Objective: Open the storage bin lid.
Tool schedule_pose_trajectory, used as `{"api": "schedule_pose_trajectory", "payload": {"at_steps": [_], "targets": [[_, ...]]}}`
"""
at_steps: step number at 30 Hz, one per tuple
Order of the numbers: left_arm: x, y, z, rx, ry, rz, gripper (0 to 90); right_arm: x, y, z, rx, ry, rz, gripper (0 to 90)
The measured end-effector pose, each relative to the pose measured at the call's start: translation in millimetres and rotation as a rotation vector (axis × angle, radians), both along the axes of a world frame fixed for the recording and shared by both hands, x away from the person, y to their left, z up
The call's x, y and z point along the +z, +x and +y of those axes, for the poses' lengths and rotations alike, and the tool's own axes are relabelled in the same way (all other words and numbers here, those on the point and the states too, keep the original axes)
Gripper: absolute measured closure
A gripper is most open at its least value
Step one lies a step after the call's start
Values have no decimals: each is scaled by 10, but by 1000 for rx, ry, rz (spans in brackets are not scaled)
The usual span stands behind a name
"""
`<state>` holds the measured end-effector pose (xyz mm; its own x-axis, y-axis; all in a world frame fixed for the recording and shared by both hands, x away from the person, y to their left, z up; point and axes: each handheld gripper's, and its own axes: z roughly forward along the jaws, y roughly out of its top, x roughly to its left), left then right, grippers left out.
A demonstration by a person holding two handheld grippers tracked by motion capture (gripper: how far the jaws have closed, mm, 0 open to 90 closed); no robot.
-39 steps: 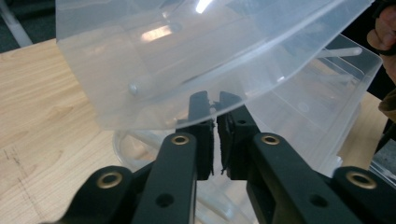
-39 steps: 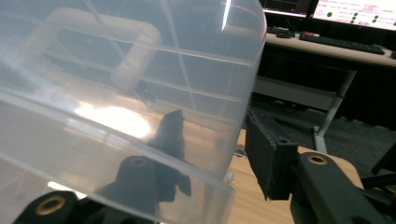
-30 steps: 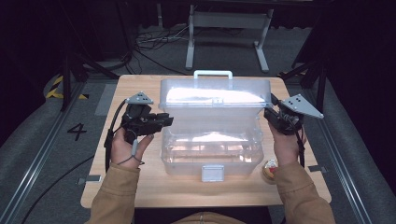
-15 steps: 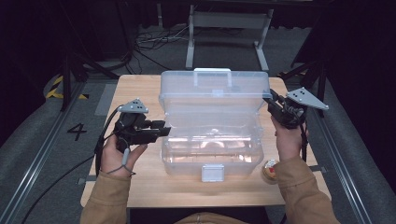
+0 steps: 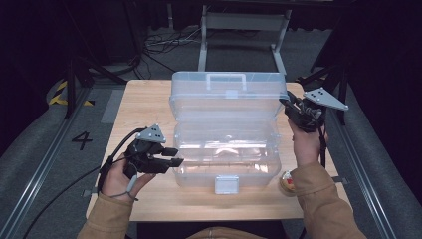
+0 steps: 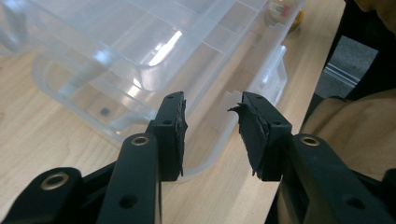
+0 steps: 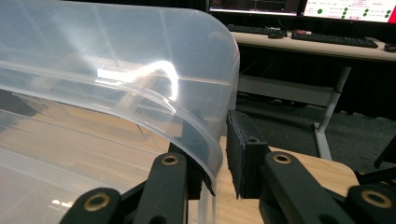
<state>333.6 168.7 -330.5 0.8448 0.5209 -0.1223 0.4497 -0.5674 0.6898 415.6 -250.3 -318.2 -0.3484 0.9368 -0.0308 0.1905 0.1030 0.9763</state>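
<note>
A black "4" (image 5: 81, 140) is painted on the grey floor (image 5: 45, 149) left of the table.

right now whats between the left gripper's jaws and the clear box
Nothing but bare wooden table. In the left gripper view the left gripper stands open, its jaws just short of the clear box rim. The high view shows the same small gap.

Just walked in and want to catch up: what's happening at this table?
A person at a light wooden table is opening a clear plastic storage box. The right gripper has the edge of the box's transparent hinged lid between its jaws, and the lid stands raised with its handle at the top. The left gripper sits at the box's left side; its jaws have just been opening, with nothing gripped between them. A small round yellow and red object lies by the box's front right corner.
</note>
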Motion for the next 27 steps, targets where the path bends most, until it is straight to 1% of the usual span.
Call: {"api": "schedule_pose_trajectory", "payload": {"at_steps": [1,2,3,5,6,7,10,11,13,14,15,16,17,19,20,27], "targets": [[-15,-6,-5,-8,-4,6,613,3,5,5,-3,1,0,776],[-30,-10,-12,-24,2,4,613,8,12,7,-5,-2,-2,776],[-30,-10,-12,-24,2,4,612,8,12,7,-5,-2,-2,776],[-85,-27,-55,-54,5,23,610,24,33,22,-18,-10,-6,778],[-108,-27,-70,-73,17,20,609,28,37,27,-22,-12,-7,778],[-108,-27,-70,-73,17,20,603,28,37,27,-22,-12,-7,778],[-183,-22,-107,-111,30,19,596,45,67,43,-31,-18,-7,778],[-183,-22,-107,-111,30,19,596,45,67,43,-31,-18,-7,778],[-237,-1,-130,-122,31,35,596,51,80,46,-31,-20,-6,778],[-260,9,-143,-127,36,46,596,54,88,45,-30,-18,-3,778],[-283,20,-157,-127,47,48,596,57,93,43,-30,-17,-1,778],[-283,20,-157,-127,47,48,597,58,98,42,-29,-16,-1,778],[-320,31,-181,-123,58,57,597,58,98,42,-29,-16,-1,778],[-356,48,-203,-131,74,60,598,65,106,44,-28,-21,2,777],[-384,60,-218,-130,83,68,598,65,109,43,-27,-20,3,777],[-522,120,-293,-139,109,112,602,63,118,48,-31,-11,3,776]]}}
